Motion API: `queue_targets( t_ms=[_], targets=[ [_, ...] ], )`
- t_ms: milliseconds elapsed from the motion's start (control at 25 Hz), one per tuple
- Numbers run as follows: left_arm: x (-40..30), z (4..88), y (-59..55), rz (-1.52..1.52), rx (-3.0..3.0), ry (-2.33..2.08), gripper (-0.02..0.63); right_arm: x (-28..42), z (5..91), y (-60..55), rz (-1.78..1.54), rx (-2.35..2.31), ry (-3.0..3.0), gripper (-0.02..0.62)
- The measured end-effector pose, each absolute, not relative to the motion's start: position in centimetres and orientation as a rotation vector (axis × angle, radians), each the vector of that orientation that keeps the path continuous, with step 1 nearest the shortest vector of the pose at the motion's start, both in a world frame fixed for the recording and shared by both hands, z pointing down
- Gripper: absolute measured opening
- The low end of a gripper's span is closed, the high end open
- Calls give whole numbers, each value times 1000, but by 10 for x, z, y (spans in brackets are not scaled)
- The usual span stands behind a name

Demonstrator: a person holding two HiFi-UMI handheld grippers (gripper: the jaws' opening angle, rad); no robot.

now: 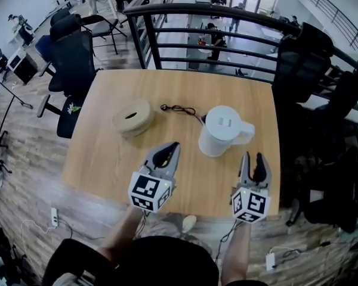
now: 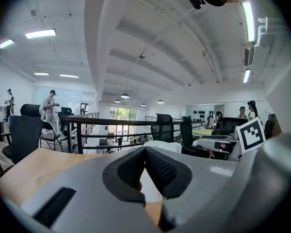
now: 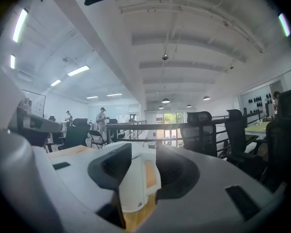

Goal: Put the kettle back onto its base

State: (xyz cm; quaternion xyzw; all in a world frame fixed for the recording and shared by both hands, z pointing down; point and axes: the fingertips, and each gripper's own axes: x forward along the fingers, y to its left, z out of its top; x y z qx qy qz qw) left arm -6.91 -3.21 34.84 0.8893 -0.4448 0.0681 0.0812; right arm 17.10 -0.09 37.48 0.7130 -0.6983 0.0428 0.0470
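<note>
Woodgrain fills most of my head view: the bench (image 1: 167, 88) is a square, light-brown top, and it carries only three things. The kettle (image 1: 222, 131) is white with its lid on. It stands upright right of the middle, its handle pointing right, directly on the wood and well apart from its base (image 1: 133, 117). That base is a round, tan disc lying flat to the left. A black cord (image 1: 180, 109) lies loosely between them, slightly farther back.

Both tools hover over the near edge. The left tongs (image 1: 174, 146) are pressed together at the tips with nothing pinched, and in the left gripper view the left tongs (image 2: 145, 149) meet in front of the kettle (image 2: 149, 188), which is well beyond them. The right tongs (image 1: 254, 158) stand spread. In the right gripper view the kettle (image 3: 136, 188) shows through the gap of the right tongs (image 3: 143, 149), handle toward me (lined up, but the pads are clear of it).

A black metal railing (image 1: 215, 11) runs along the far side of the bench, with a lower level and a few people beyond it. Black office chairs (image 1: 71, 46) stand at the far left, with more dark chairs on the right. The floor (image 1: 24, 154) is wood plank. Overhead is a white beamed ceiling with strip lights.
</note>
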Motion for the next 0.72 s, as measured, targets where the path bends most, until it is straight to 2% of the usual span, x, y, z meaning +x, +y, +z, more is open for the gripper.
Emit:
queue_targets(
  t_ms=[720],
  targets=[
    [-69, 315, 47, 138, 2729, -1278, 2, 124, 334, 92, 55, 2111, -2198, 93]
  ],
)
